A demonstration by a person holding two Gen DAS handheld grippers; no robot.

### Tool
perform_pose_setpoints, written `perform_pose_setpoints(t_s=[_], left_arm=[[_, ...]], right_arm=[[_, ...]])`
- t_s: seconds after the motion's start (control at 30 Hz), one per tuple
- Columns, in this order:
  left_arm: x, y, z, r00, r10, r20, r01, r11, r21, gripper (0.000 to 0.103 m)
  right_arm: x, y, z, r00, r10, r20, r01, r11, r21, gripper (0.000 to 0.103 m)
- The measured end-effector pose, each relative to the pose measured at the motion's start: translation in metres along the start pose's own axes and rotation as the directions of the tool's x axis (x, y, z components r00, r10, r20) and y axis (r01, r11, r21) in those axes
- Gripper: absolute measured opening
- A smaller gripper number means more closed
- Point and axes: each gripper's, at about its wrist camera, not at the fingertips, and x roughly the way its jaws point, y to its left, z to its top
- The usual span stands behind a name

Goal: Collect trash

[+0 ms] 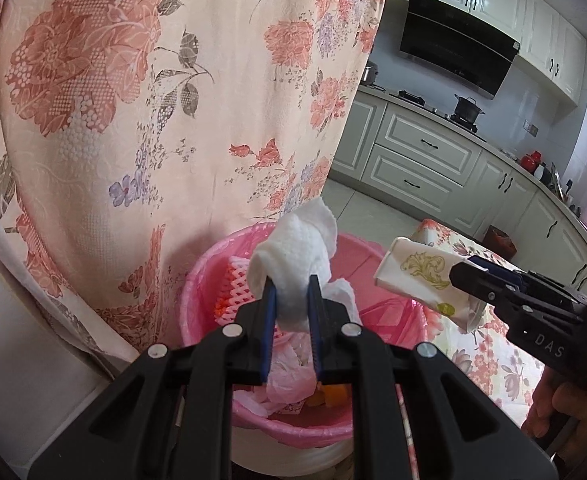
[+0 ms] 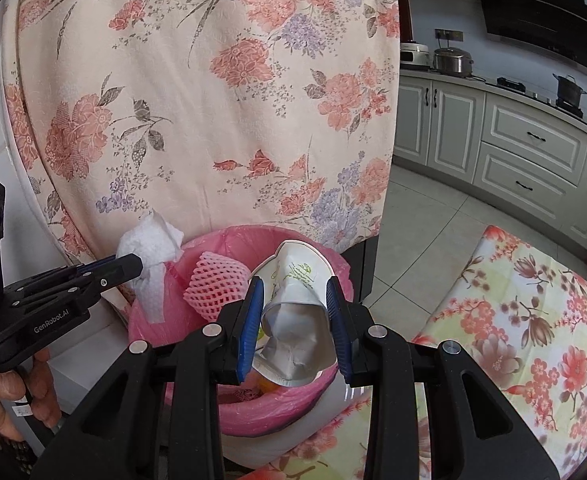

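in the left wrist view, the left gripper (image 1: 292, 292) has its blue-padded jaws pinching a crumpled white paper towel (image 1: 295, 256), a soft quilted wad that sticks up past the fingertips and hangs directly over the trash bin (image 1: 197, 280), which is lined with a pink bag. inside the bin lie a pink foam fruit net (image 1: 233, 288), more white tissue and some orange scraps. to the right, the right gripper (image 1: 463, 276) holds a crushed paper cup (image 1: 421, 276), white with a gold leaf print, just above the bin's right rim. a floral cloth (image 1: 153, 100) hangs behind the bin. in the right wrist view, the right gripper (image 2: 294, 300) has its jaws closed on the crushed paper cup (image 2: 297, 320), flattened and creased, its open mouth facing the camera, poised over the trash bin (image 2: 341, 272). the left gripper (image 2: 137, 266) comes in from the left, clamped on the paper towel (image 2: 149, 248) above the bin's left rim, beside the foam fruit net (image 2: 213, 284). a floral-covered seat (image 2: 513, 320) stands at the right.
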Motion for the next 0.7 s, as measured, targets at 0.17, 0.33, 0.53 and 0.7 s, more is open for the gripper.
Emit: perform_pose_setpoints(t_s=[0.17, 0.33, 0.53, 0.7], left_arm=[[0.007, 0.005, -0.002, 1.000, 0.007, -0.024, -0.008, 1.000, -0.007, 0.016], [0.013, 0.010, -0.001, 0.999, 0.016, -0.040, -0.017, 1.000, -0.021, 0.016], [0.014, 0.014, 0.000, 0.999, 0.024, -0.049, -0.025, 0.999, -0.028, 0.021], [0.012, 0.018, -0.001, 0.998, 0.029, -0.048, -0.031, 0.999, -0.039, 0.039]], right_arm=[[0.013, 0.010, 0.001, 0.999, 0.033, -0.019, -0.033, 0.999, 0.004, 0.031], [0.024, 0.015, 0.002, 0.998, 0.050, -0.041, -0.050, 0.999, 0.002, 0.032], [0.039, 0.021, 0.005, 0.996, 0.056, -0.067, -0.057, 0.998, -0.018, 0.032], [0.041, 0.021, 0.004, 0.996, 0.054, -0.068, -0.055, 0.998, -0.019, 0.033]])
